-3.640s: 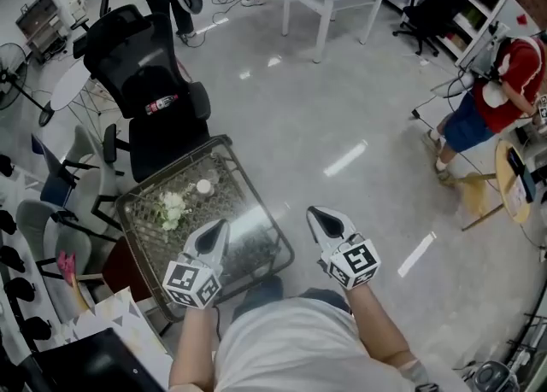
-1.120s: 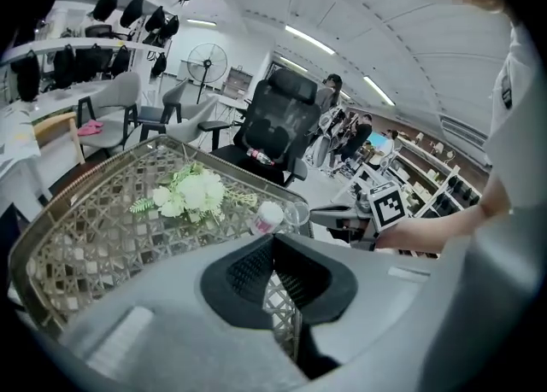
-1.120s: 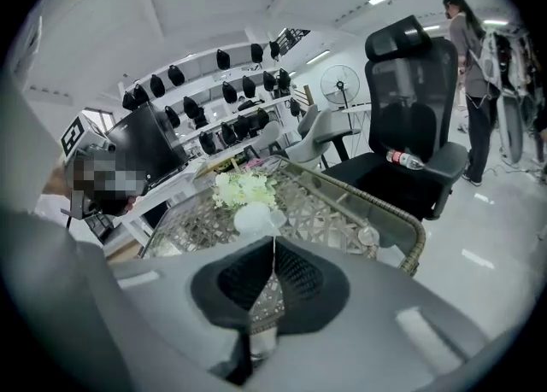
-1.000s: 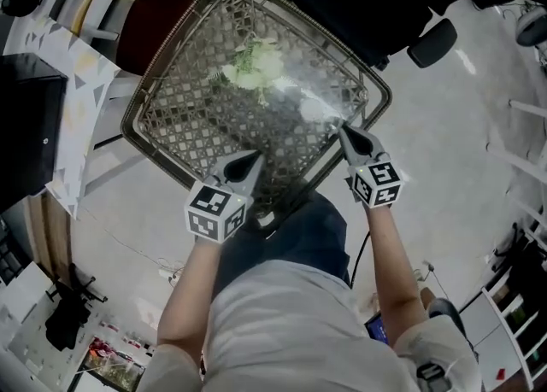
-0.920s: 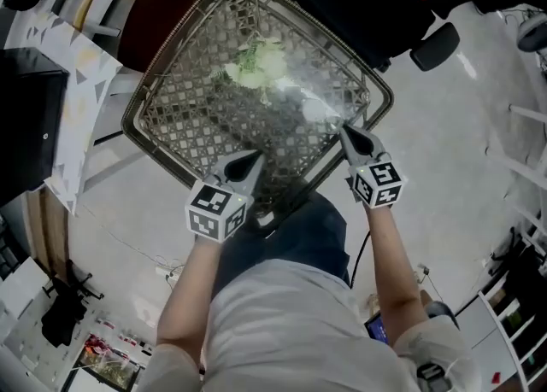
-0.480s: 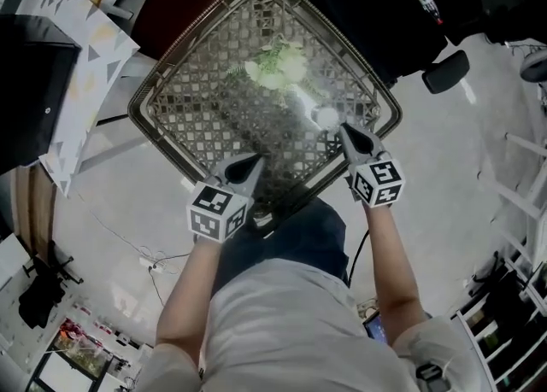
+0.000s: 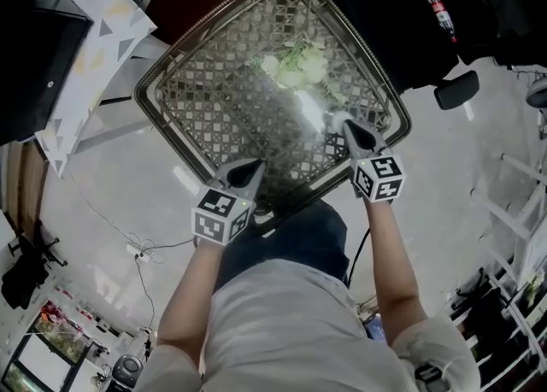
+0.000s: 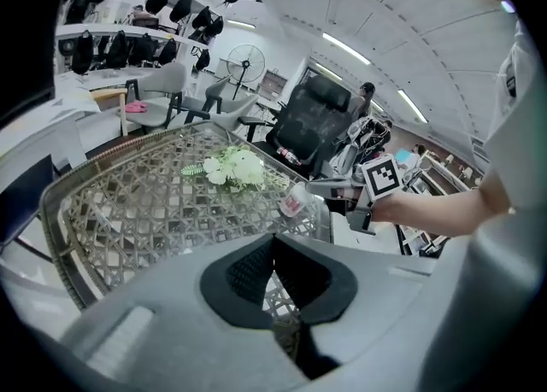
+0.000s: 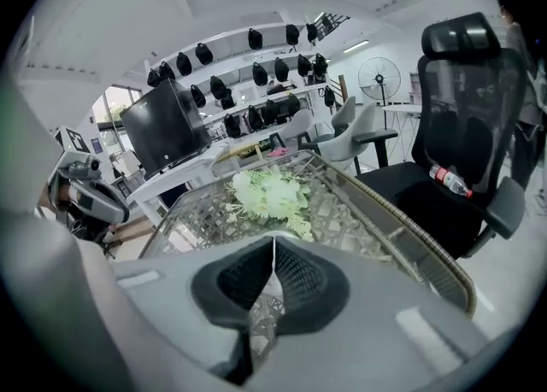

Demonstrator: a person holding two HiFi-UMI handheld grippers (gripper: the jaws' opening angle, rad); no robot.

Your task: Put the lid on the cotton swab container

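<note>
While they hang over the near edge of the wicker table (image 7: 150, 102), the left gripper (image 7: 249, 168) and right gripper (image 7: 349, 130) both have jaws pressed together, holding nothing. The cotton swab container (image 8: 293, 202) stands on the glass just beside the right gripper's tip, with white flowers (image 7: 299, 66) past it and a black office chair (image 7: 402, 14) behind.

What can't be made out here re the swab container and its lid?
- No separate lid shows in any view; whether the container is capped is too small to tell in the left gripper view.
- Head view: the container is lost in glare on the table at the right gripper tip.
- Right gripper view: the container is mostly hidden by that gripper's own body.
- Its label print: too small in the left gripper view.
</note>
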